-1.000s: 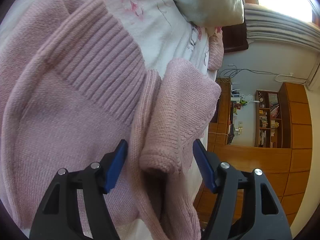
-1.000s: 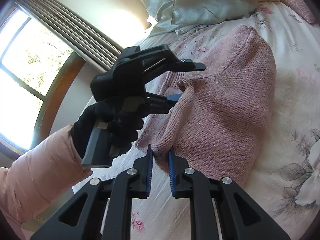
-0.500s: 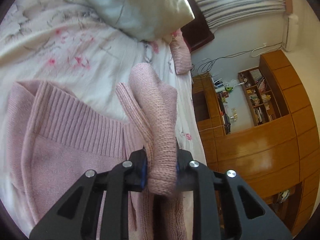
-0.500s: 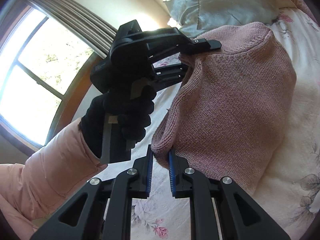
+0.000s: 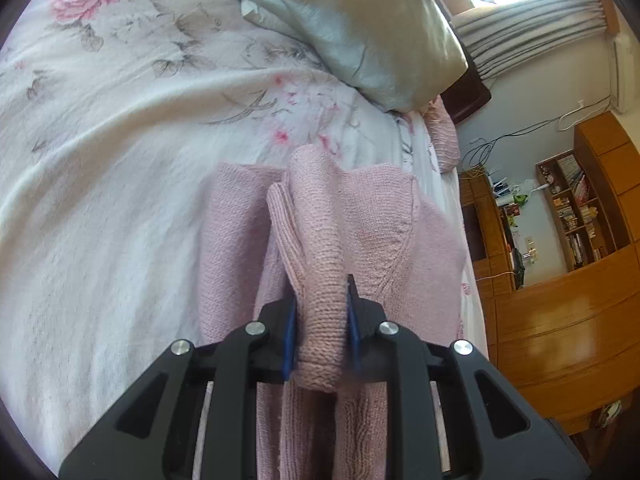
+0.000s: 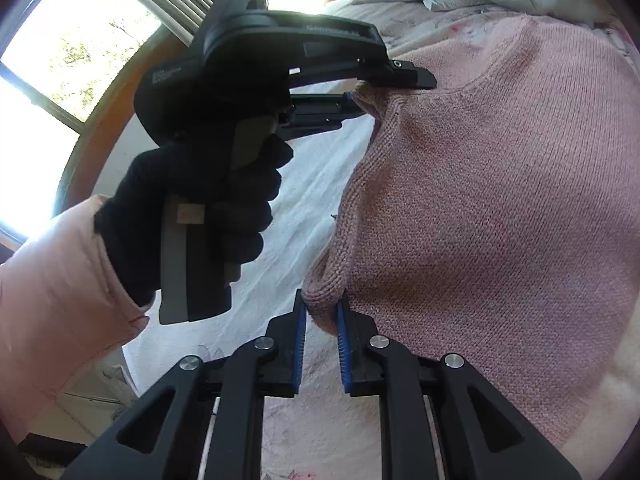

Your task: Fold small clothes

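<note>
Left wrist view shows the left tongs (image 5: 320, 332) pinching a bunched fold of the pink sweater (image 5: 400, 240), lifted off the bed (image 5: 120, 152). In the right wrist view the right tongs (image 6: 320, 320) pinch another edge of the sweater, so the knit hangs between both, near the bed's side edge. The fold looks barely begun: the cloth is gathered and raised, not laid flat, and every crease seems left to make. A floral bedspread covers the bed, with a pillow (image 5: 372, 28) at its head. Beyond stand wooden shelves (image 5: 576, 208), a curtain (image 5: 532, 36) and a window (image 6: 60, 48).
</note>
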Available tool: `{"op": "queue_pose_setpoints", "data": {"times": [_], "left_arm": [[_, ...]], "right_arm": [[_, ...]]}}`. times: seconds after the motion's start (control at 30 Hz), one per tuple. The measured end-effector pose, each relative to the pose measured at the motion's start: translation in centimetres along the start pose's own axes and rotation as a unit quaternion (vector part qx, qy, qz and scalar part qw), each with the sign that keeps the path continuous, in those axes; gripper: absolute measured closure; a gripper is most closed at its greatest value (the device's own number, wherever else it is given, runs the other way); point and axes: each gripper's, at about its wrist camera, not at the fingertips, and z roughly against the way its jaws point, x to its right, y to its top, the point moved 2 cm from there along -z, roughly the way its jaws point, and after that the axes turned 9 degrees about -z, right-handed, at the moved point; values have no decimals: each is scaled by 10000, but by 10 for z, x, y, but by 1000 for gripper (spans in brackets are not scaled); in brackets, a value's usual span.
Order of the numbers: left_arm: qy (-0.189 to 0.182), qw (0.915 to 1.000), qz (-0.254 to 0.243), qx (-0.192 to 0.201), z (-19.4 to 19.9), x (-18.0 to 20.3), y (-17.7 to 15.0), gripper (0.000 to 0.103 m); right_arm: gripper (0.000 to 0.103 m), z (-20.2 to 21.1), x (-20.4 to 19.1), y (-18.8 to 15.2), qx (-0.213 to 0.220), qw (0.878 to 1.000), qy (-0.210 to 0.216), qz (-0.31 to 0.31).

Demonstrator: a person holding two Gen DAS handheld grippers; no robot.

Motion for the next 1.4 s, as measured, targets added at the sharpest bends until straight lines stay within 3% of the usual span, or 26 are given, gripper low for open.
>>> {"op": "queue_pose_setpoints", "data": {"times": [0.13, 0.23, 0.33, 0.43, 0.53, 0.63, 0.73, 0.77, 0.93, 1.0, 1.07, 1.17, 1.27, 1.4], "left_arm": [[95, 9999, 122, -65, -9, -10, -5, 78], [235, 9994, 232, -40, -3, -12, -4, 66], [338, 9991, 165, 172, 10, -8, 6, 57], [415, 9990, 9, 152, 10, -1, 21, 45], [514, 9986, -122, -70, -5, 5, 31, 44], [624, 9974, -185, -306, -23, 12, 31, 49], [740, 9964, -306, -287, -27, 19, 27, 80], [712, 9966, -332, -232, -24, 22, 26, 85], [645, 9959, -334, 541, 22, 24, 17, 87], [867, 9937, -220, 669, 31, 11, 10, 87], [1135, 9920, -129, 540, 26, -8, 4, 87], [1243, 9916, 195, 293, 12, -33, -4, 86], [1319, 9906, 190, 307, 9, -32, -6, 84], [1360, 9898, 258, 328, 27, -25, -3, 72]], "right_arm": [[82, -25, 15, -3, -275, 9992, -63, -285], [80, -25, 23, -4, -281, 9991, 72, -312], [66, -5, 24, -7, -300, 9988, 323, -224], [58, 36, 23, -11, 55, 9978, 647, -157], [56, 76, 40, -8, 615, 9964, 435, -379], [54, 99, 66, -5, 944, 9933, 66, -663], [54, 102, 81, -7, 1001, 9908, -243, -878], [54, 101, 87, -6, 988, 9902, -268, -945], [56, 95, 112, -6, 1030, 9869, -112, -1234], [56, 89, 115, -11, 982, 9875, -47, -1228], [56, 83, 115, -13, 878, 9894, -19, -1154], [56, 67, 110, -10, 715, 9920, -176, -1026], [56, 58, 109, -10, 618, 9927, -319, -988], [56, 69, 113, -12, 642, 9924, -273, -1017]]}}
